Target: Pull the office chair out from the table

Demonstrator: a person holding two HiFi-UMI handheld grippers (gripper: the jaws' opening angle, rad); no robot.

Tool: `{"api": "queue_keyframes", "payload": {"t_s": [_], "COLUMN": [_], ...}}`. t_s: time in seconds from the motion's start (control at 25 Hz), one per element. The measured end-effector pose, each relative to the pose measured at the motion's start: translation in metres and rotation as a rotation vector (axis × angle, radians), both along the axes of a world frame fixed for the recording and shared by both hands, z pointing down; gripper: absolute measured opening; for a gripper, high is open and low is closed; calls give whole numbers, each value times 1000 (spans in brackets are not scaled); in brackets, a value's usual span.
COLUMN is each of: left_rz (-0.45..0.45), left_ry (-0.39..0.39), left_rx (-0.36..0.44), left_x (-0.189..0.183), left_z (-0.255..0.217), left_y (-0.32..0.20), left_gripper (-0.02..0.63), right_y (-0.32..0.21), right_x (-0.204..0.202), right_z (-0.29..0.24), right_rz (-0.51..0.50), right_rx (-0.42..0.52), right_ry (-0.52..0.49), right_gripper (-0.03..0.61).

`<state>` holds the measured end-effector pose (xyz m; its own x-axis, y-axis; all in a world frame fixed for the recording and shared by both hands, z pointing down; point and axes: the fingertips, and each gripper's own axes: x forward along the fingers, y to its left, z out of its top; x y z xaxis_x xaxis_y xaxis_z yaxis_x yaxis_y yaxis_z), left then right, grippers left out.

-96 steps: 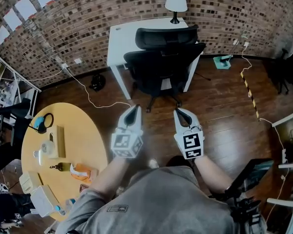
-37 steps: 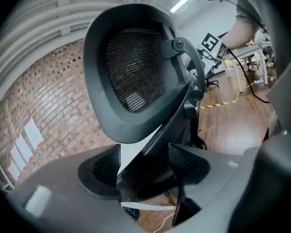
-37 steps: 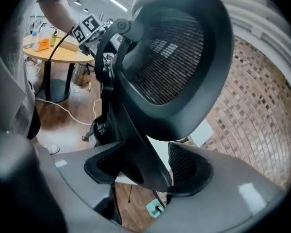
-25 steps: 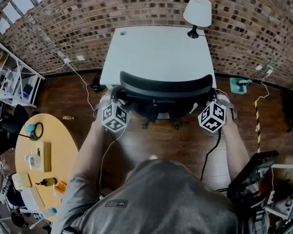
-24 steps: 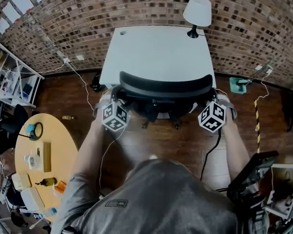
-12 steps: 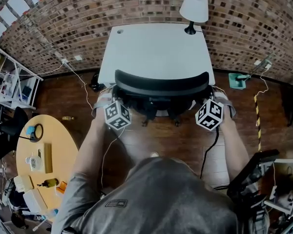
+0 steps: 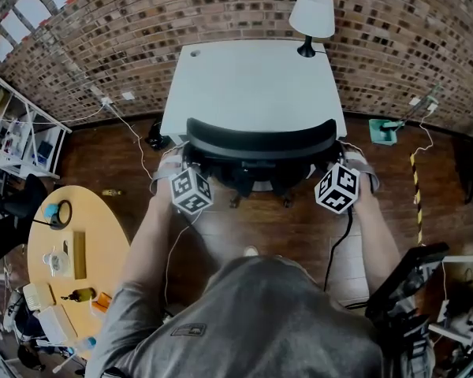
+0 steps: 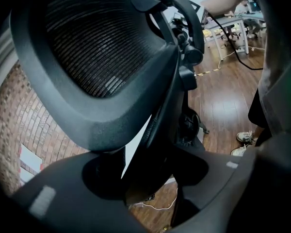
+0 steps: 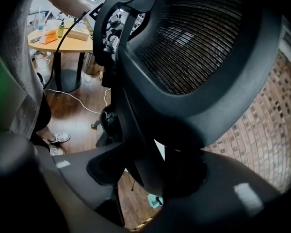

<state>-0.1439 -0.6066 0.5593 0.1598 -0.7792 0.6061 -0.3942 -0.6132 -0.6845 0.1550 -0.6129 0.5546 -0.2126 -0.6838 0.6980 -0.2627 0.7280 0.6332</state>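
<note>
1. The office chair stands tucked against the near edge of the white tabletop, with its curved black backrest toward the person. Its seat and base are mostly hidden beneath the backrest, and only dark bits show over the wooden floor.
2. The left hand-held gripper has just been closing its jaws. In its own view they clamp the backrest's left rim, which fills the gap between them.
3. The right hand-held gripper has likewise just been closing and grips the backrest's right rim.
4. In the head view both pairs of jaws are hidden behind the backrest. Only the left marker cube, the right marker cube and the forearms show.
5. Black mesh crowds both gripper views and their edges are dark, so exactly where the pads touch is hard to make out.
6. A white lamp stands at the tabletop's far right corner, by the brick wall.
7. The person's torso blocks the lower part of the head view. The items on the round yellow tabletop at left are too small to name.
</note>
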Motion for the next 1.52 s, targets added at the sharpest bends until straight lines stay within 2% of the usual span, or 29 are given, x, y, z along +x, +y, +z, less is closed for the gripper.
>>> {"api": "queue_keyframes", "payload": {"t_s": [0.84,1.52], "left_rz": [-18,-106], "left_ry": [-4,-12], "left_rx": [18,37], "left_x": [-11,-17], "left_z": [-4,-3], "left_y": [79,161], "left_gripper": [267,275], "right_y": [75,149], "right_x": [-11,-17], "right_z": [-4,-4], "right_rz": [-17,-89], "right_rx": [24,48], "right_ry": [-10,-26], "right_gripper": [249,247]}}
